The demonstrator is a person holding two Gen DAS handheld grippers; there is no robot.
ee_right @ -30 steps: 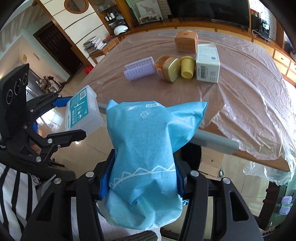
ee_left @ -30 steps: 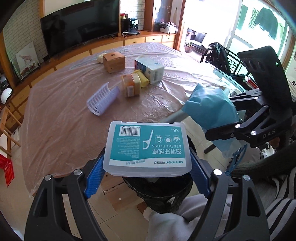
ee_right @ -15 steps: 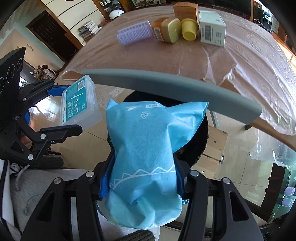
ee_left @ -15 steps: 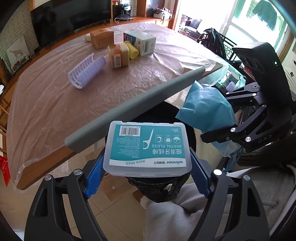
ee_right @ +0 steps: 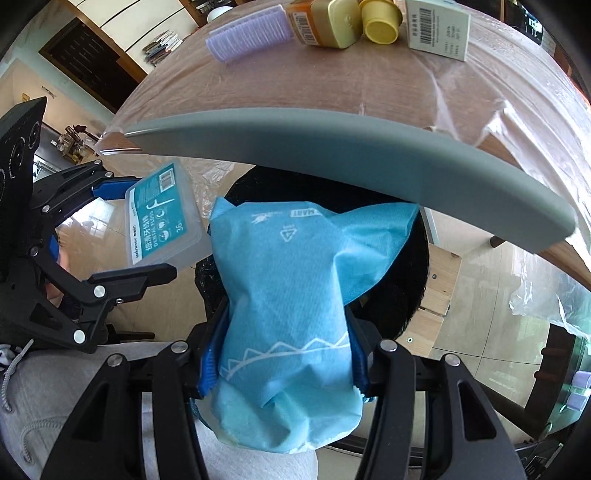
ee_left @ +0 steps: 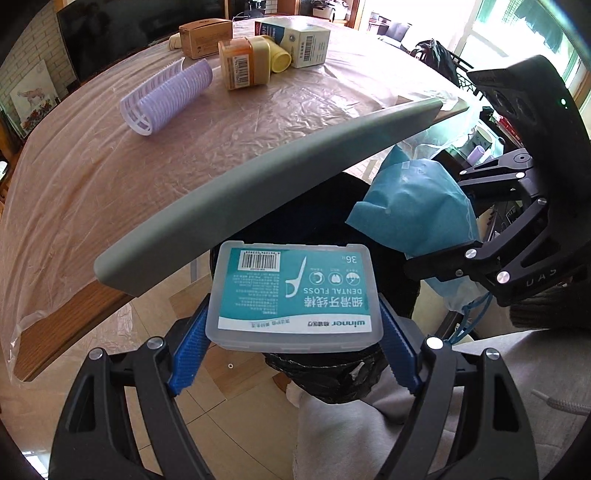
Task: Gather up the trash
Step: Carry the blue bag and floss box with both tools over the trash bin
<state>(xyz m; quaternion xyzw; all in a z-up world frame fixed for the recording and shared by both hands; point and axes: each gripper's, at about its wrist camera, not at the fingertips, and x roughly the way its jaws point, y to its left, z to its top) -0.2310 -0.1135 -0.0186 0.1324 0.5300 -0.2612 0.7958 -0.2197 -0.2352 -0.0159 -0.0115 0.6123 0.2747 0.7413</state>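
Note:
My left gripper (ee_left: pixel 293 350) is shut on a clear dental floss box (ee_left: pixel 295 295) with a teal label, held over a black-lined trash bin (ee_left: pixel 332 376). The box also shows in the right wrist view (ee_right: pixel 162 218). My right gripper (ee_right: pixel 284 365) is shut on a blue tissue packet (ee_right: pixel 291 295), held over the bin's dark opening (ee_right: pixel 406 291); it shows in the left wrist view (ee_left: pixel 417 206) too. The bin's grey lid (ee_left: pixel 277 184) stands raised behind both items.
The plastic-covered table (ee_left: pixel 92 166) beyond the lid holds a purple hair roller (ee_left: pixel 166 98), an orange jar (ee_left: pixel 240 64), a yellow cup (ee_left: pixel 279 59), a white carton (ee_left: pixel 299 40) and a brown box (ee_left: pixel 203 33). Tiled floor lies below.
Both grippers have dropped from table height down toward the bin with their items still held. The grey lid has come into view and risen wider across both views.

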